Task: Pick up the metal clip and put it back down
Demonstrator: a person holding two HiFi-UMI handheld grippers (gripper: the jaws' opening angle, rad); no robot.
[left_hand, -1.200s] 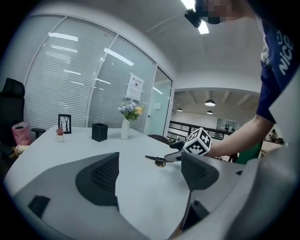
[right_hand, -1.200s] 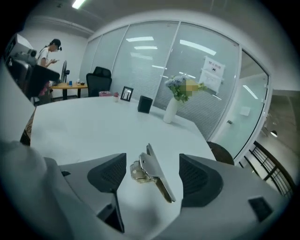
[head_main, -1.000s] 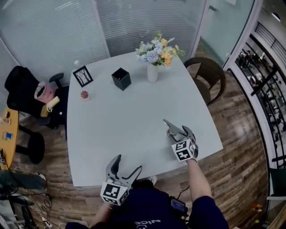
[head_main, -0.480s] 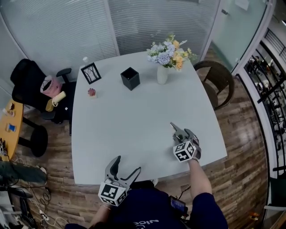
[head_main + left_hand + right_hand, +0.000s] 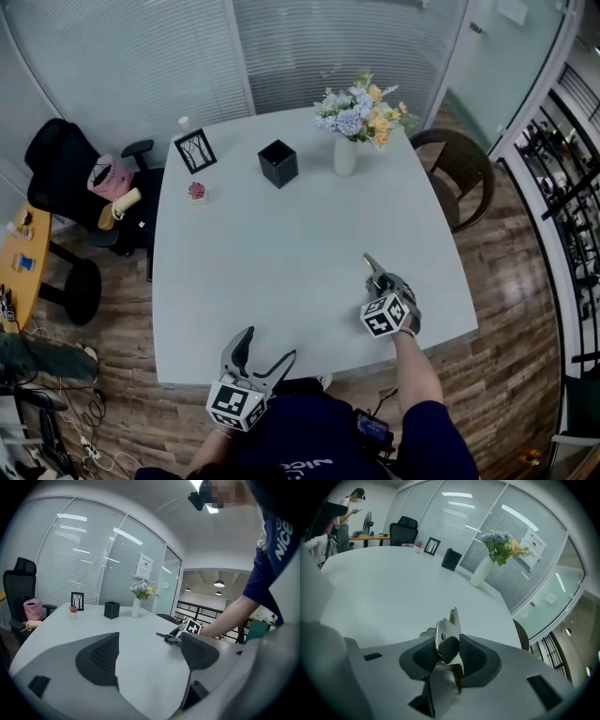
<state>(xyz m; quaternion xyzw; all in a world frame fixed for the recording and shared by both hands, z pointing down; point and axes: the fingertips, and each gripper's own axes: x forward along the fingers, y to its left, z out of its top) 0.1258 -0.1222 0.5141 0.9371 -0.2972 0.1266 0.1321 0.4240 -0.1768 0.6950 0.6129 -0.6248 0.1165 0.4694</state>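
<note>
Closing just now, right tool (image 5: 375, 272) seemingly clamps metal clip (image 5: 446, 637); left tool (image 5: 150, 644) gapes.

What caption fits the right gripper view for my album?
The right gripper, jaws just closing, pinches the metal clip over the white table.

The grey two-jaw left gripper (image 5: 268, 347) is hovering close to the person's body, pointing slightly downward, its jaws standing wide apart with nothing between them. The grey right gripper (image 5: 448, 651), on an outstretched bare forearm (image 5: 412, 370), is tilting steeply down. Its jaws have just been closing and are pressing on the shiny metal clip (image 5: 445, 632).
</note>
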